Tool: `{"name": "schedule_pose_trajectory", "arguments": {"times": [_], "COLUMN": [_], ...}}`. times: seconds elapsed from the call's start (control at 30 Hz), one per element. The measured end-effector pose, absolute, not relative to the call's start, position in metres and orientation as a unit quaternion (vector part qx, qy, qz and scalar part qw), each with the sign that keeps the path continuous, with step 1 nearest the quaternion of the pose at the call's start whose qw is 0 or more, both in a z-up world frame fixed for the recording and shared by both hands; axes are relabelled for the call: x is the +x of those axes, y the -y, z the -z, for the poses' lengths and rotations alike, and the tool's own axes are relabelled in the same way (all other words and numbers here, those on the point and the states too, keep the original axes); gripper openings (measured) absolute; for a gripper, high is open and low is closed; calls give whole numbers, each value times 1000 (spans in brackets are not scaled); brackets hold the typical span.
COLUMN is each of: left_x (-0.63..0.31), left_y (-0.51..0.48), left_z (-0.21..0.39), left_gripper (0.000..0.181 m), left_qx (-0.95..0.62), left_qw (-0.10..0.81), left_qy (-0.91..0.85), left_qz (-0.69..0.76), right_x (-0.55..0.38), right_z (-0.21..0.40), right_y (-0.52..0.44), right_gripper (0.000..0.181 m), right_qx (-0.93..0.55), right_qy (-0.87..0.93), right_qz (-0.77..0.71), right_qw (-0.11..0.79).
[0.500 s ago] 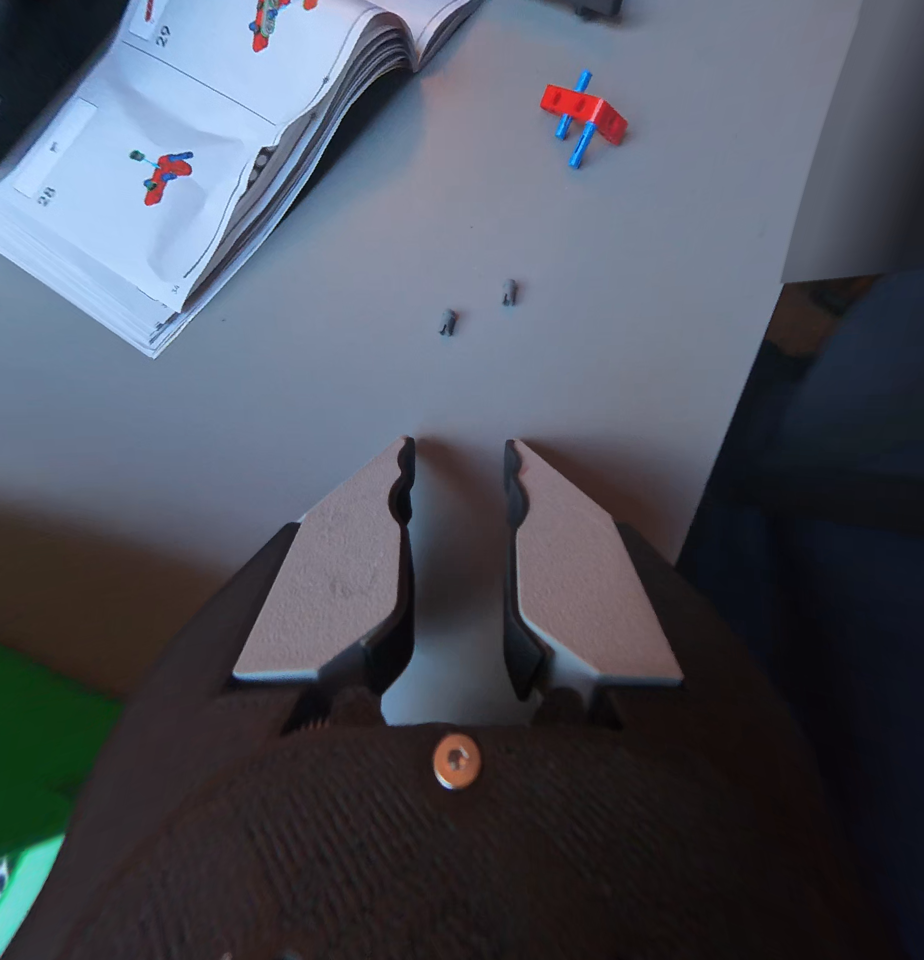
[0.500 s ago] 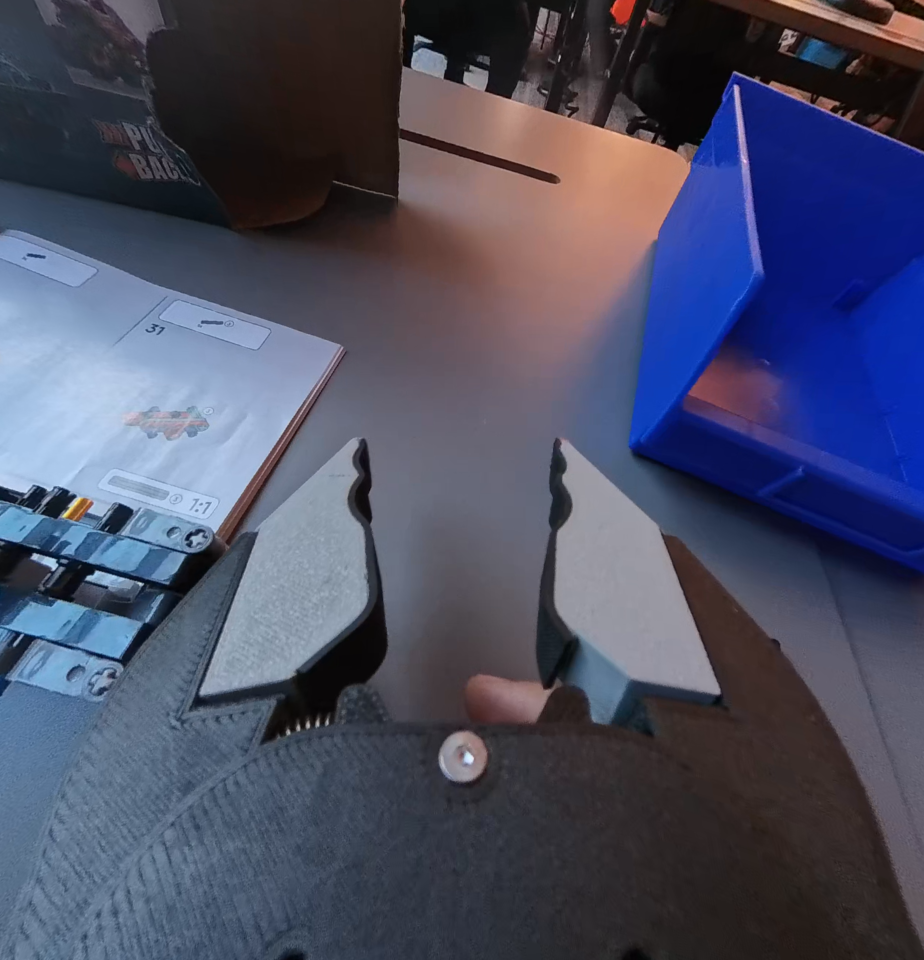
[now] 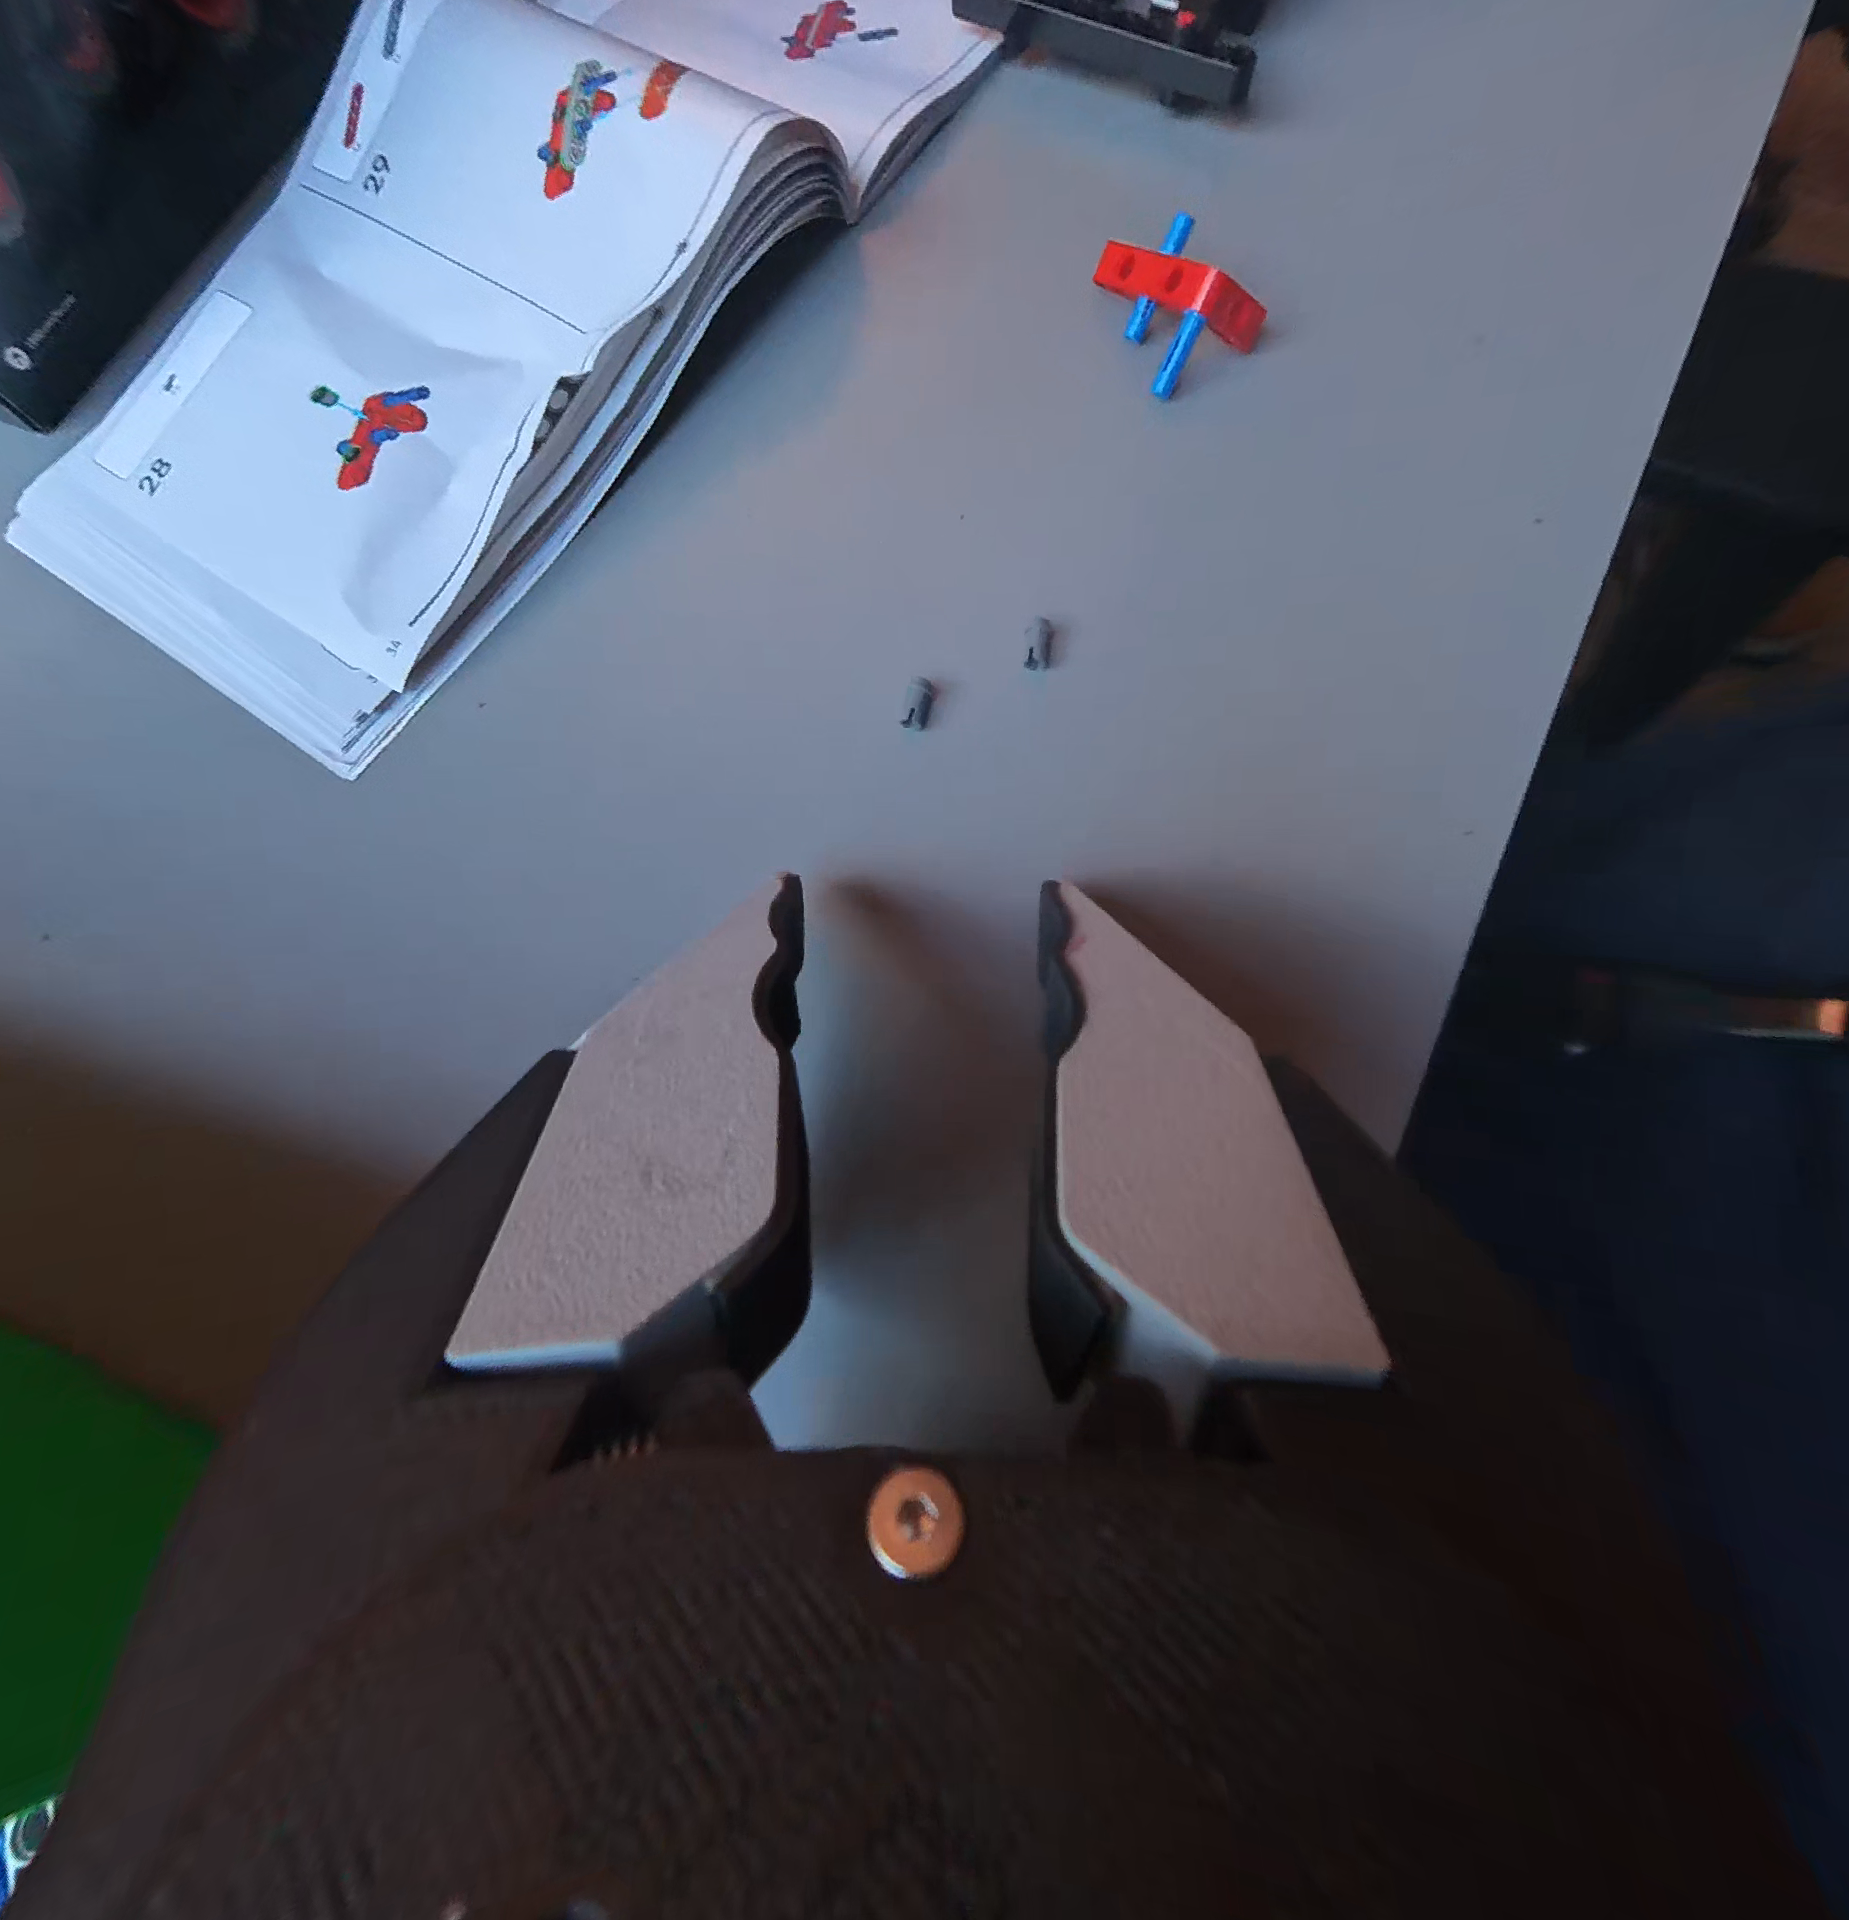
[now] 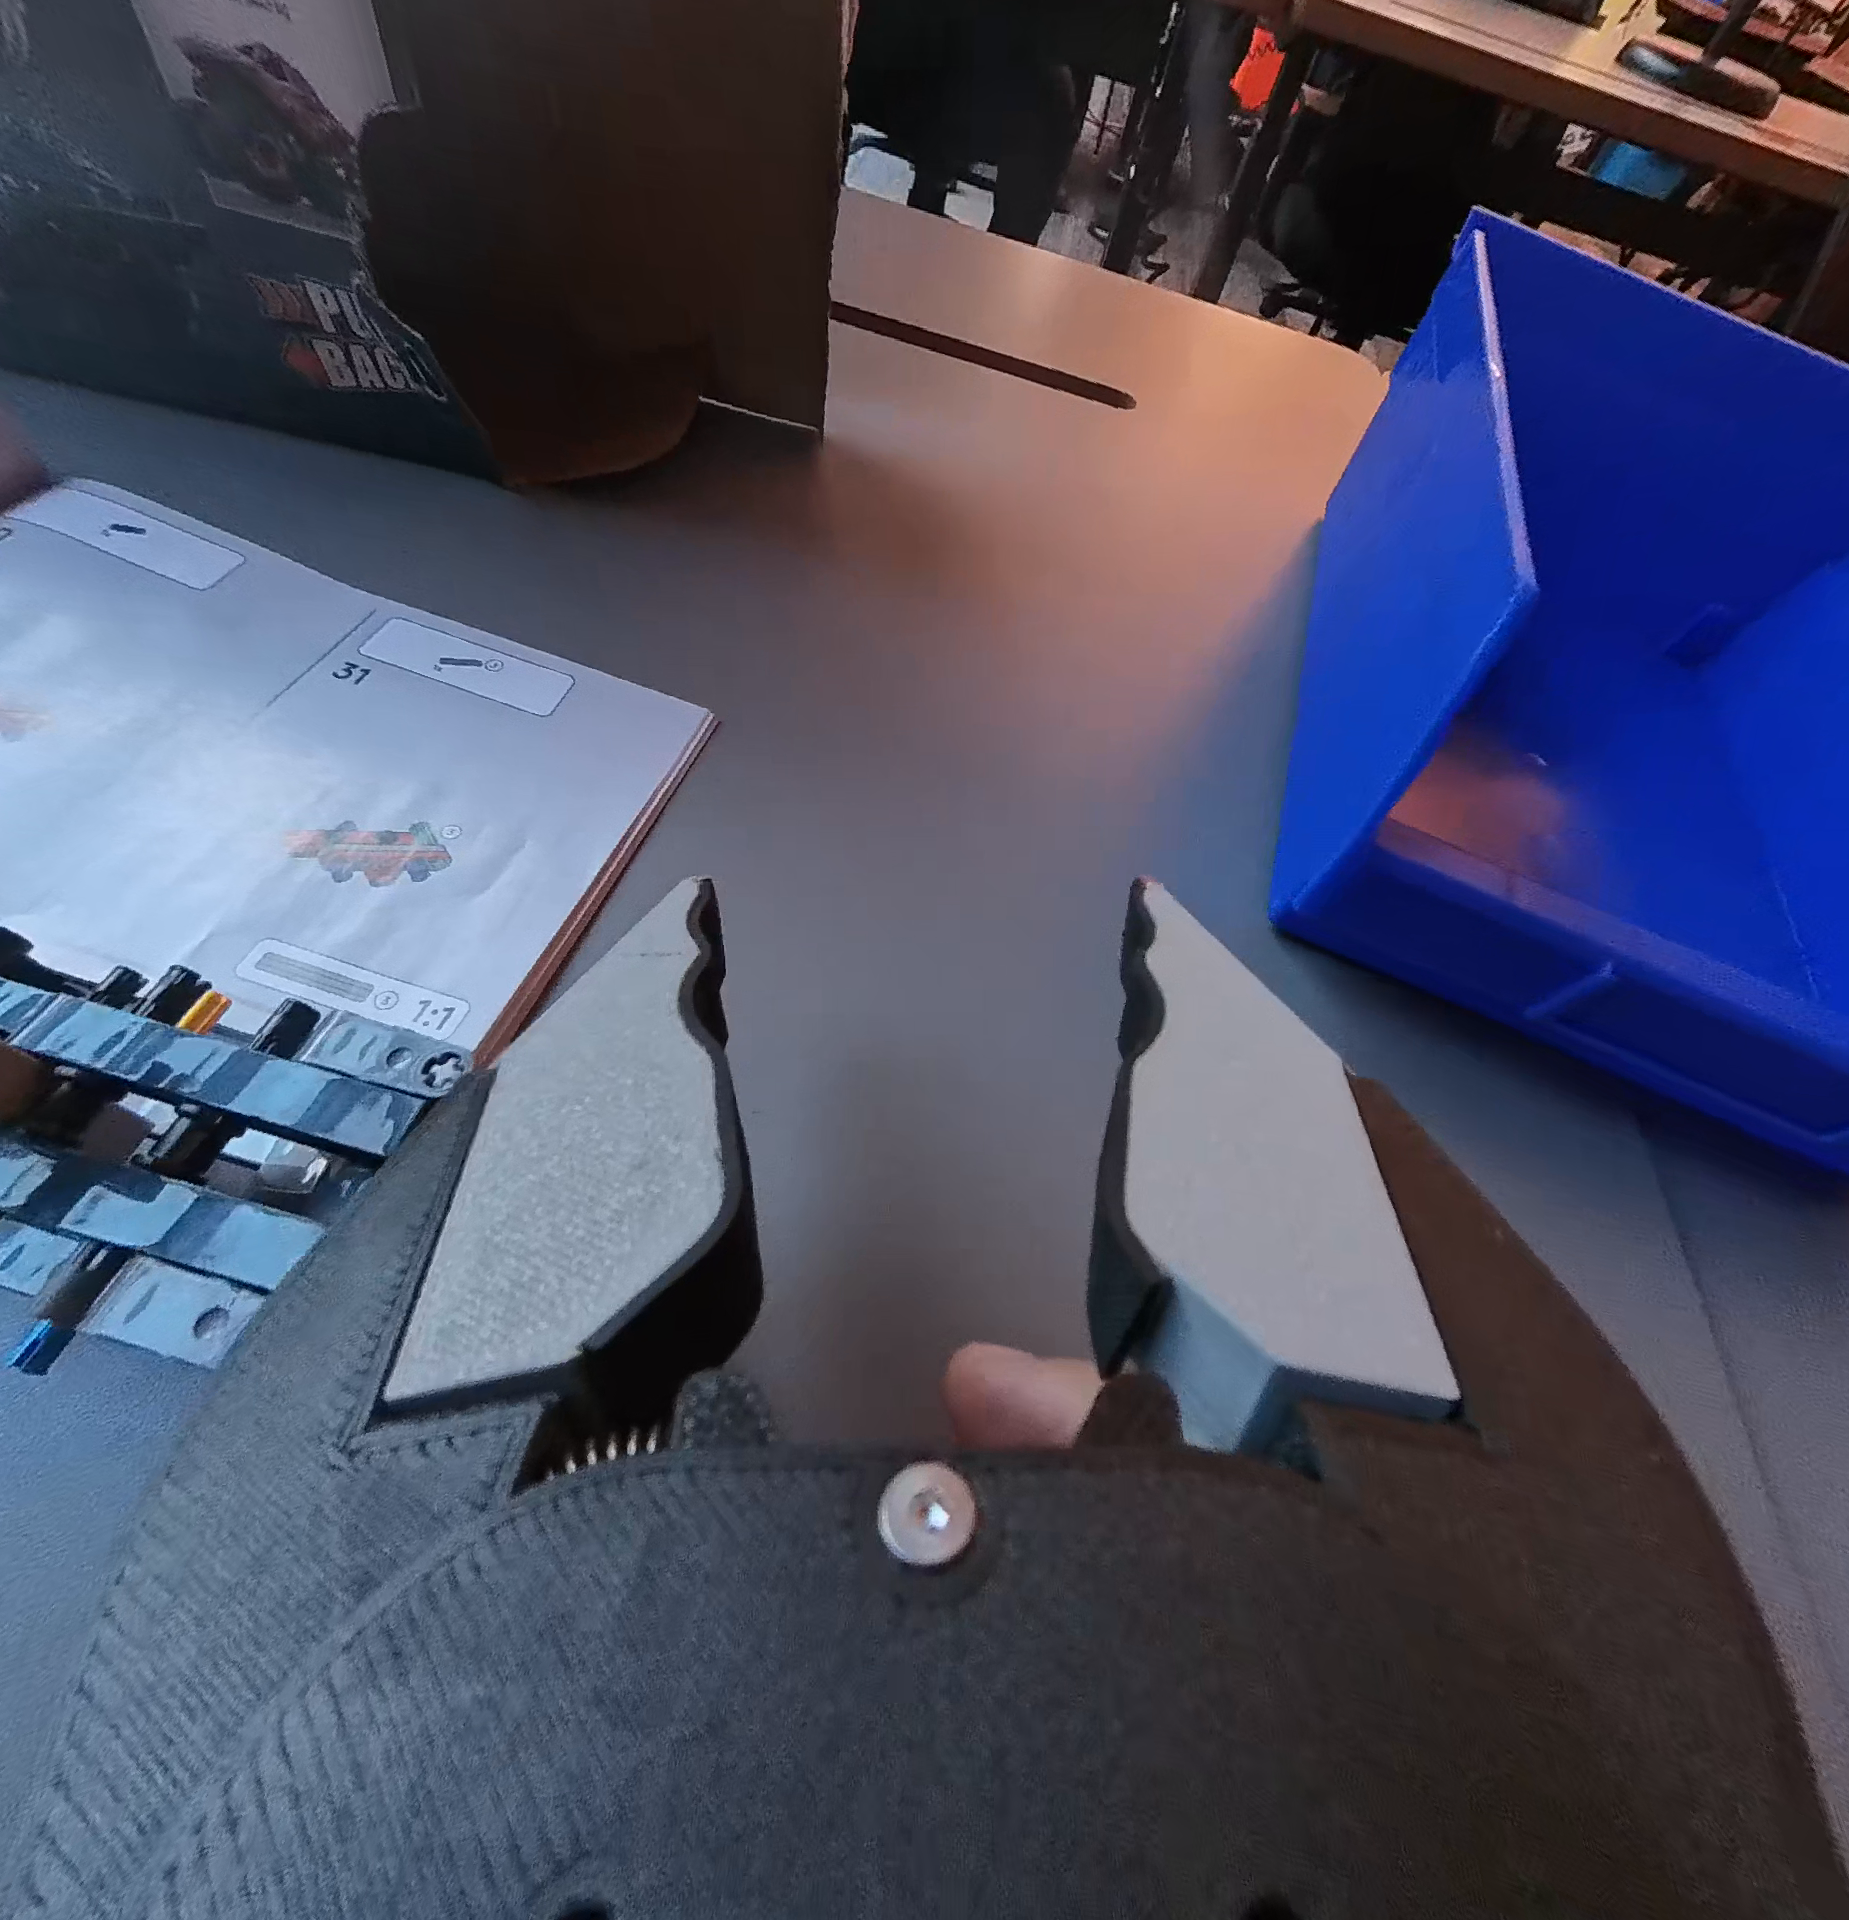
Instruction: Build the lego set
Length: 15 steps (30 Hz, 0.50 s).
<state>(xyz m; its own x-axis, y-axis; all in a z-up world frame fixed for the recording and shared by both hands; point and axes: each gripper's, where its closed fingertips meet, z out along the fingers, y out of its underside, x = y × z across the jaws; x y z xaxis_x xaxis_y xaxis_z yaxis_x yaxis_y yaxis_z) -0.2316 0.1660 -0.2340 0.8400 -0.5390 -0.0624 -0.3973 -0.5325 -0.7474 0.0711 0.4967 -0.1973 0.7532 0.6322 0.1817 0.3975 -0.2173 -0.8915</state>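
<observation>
Both grippers hang over the grey table [image 3: 691, 810] with jaws apart and nothing between them. Ahead of the left gripper [image 3: 920, 894] lie two small grey pins [image 3: 918, 702], apart from each other; farther off sits a red piece [image 3: 1178, 293] with blue axles through it, and left of these the open manual [image 3: 380, 343]. The right gripper [image 4: 925, 899] points between the manual's far page and a blue bin [image 4: 1585, 748], with a dark lego assembly [image 4: 161, 1143] at its near left.

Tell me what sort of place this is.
Probably a shared workshop or lab: a grey worktable with an open instruction booklet, a blue parts bin, and more benches behind.
</observation>
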Motion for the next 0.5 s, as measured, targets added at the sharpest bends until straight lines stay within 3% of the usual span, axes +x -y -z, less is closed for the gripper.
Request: {"name": "schedule_pose_trajectory", "arguments": {"times": [0.5], "left_x": [-231], "left_y": [-166], "left_z": [239], "left_gripper": [42], "left_qx": [-877], "left_qw": [387], "left_qy": [-269], "left_qz": [95], "right_x": [66], "right_z": [197], "right_y": [-492], "right_gripper": [74], "right_qx": [-769], "right_qy": [342], "right_qz": [-127], "right_qw": [525]}}
